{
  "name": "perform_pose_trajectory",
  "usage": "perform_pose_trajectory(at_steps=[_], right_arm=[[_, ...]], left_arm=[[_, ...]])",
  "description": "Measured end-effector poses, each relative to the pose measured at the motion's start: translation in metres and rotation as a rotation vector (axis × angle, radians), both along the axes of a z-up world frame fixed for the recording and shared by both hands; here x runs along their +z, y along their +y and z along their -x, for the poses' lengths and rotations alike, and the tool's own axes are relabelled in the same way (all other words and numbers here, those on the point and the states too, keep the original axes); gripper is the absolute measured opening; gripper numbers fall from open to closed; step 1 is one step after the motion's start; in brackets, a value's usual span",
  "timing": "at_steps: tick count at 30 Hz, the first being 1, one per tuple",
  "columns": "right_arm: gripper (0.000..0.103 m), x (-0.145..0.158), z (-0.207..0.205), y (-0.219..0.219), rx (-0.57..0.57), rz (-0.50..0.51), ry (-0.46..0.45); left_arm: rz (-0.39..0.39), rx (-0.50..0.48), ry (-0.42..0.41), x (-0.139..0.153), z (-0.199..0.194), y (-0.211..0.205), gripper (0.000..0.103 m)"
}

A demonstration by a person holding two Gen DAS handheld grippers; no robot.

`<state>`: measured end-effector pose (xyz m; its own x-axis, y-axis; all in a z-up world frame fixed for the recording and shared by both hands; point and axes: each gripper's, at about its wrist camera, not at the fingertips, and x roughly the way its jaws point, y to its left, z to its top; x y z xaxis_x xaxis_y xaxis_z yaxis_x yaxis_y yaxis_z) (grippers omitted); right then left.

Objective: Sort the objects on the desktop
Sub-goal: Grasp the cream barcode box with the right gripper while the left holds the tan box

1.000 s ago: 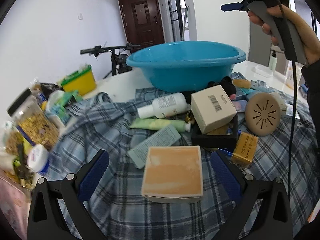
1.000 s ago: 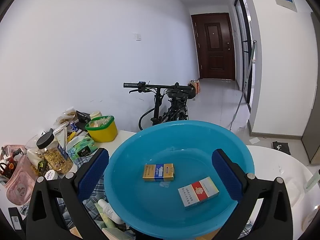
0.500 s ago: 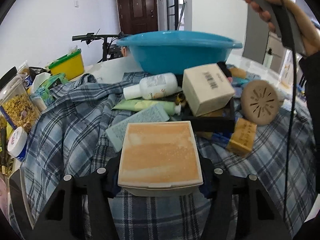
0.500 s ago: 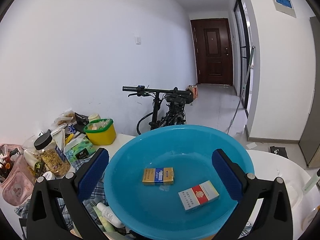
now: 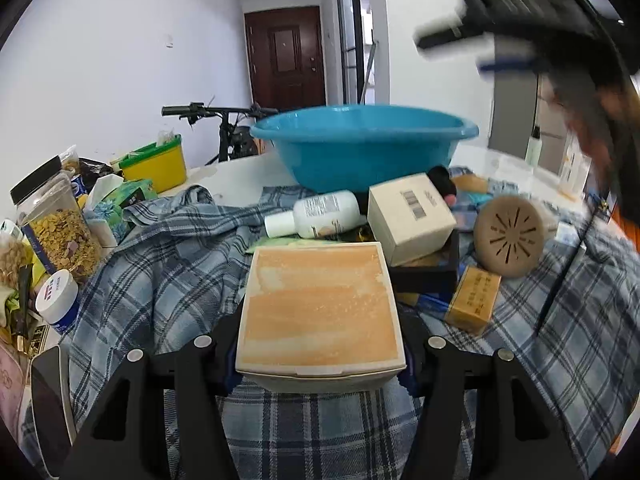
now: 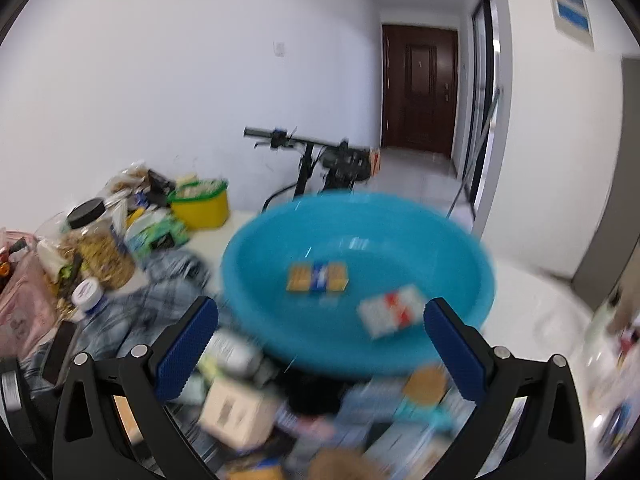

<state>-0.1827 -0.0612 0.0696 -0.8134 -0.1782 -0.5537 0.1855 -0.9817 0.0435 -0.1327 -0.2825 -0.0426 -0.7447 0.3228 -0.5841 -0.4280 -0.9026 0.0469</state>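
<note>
A square cream box with an orange top [image 5: 320,300] sits between the fingers of my left gripper [image 5: 320,360], which is shut on its sides just above the plaid cloth [image 5: 160,260]. Behind it lie a white bottle [image 5: 320,214], a cream barcode box [image 5: 412,216], a tan slotted disc [image 5: 510,240] and a small yellow box [image 5: 474,298]. The blue basin [image 5: 360,160] stands at the back. My right gripper [image 6: 320,332] is open and empty, above the near rim of the basin [image 6: 460,264]. A yellow-blue pack [image 6: 317,277] and a white-red pack [image 6: 390,314] lie inside.
A cereal jar [image 5: 60,232], a white tub [image 5: 58,300], tissues and a yellow container [image 5: 156,166] crowd the left side. A dark phone [image 5: 48,400] lies at the near left. A bicycle [image 6: 320,160] leans by the wall. The right hand's gripper [image 5: 500,40] passes blurred at upper right.
My left gripper's jaws closed from wide open onto the orange-topped box, which now fills more of the view. The right gripper has dropped and pulled back from over the basin, blurring its view.
</note>
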Motion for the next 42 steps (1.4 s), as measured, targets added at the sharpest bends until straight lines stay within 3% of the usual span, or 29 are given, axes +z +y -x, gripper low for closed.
perform_pose_trajectory(at_steps=[8,17,23,24,27,42], right_arm=[[0.103,-0.059,-0.017,-0.028,0.006,0.048,-0.107],[0.100,-0.093,-0.019,-0.055,0.005,-0.030,-0.152],[0.086,-0.108,-0.010,-0.067,-0.031,-0.109,-0.168],[0.078,-0.111,-0.010,-0.067,-0.031,-0.110,-0.169],[0.054,-0.114,-0.009,-0.065,-0.013,-0.114,-0.176],[0.053,-0.083,-0.043,-0.041,0.026,-0.019,-0.092]], left_arm=[[-0.034,0.024,0.029,0.005,-0.004,-0.008,0.061],[-0.063,0.018,0.038,0.007,-0.008,-0.013,0.061],[-0.068,0.027,0.042,0.009,-0.009,-0.014,0.061],[-0.074,0.026,0.041,0.010,-0.010,-0.015,0.061],[-0.083,0.028,0.037,0.012,-0.011,-0.016,0.061],[-0.079,0.028,0.036,0.011,-0.012,-0.015,0.061]])
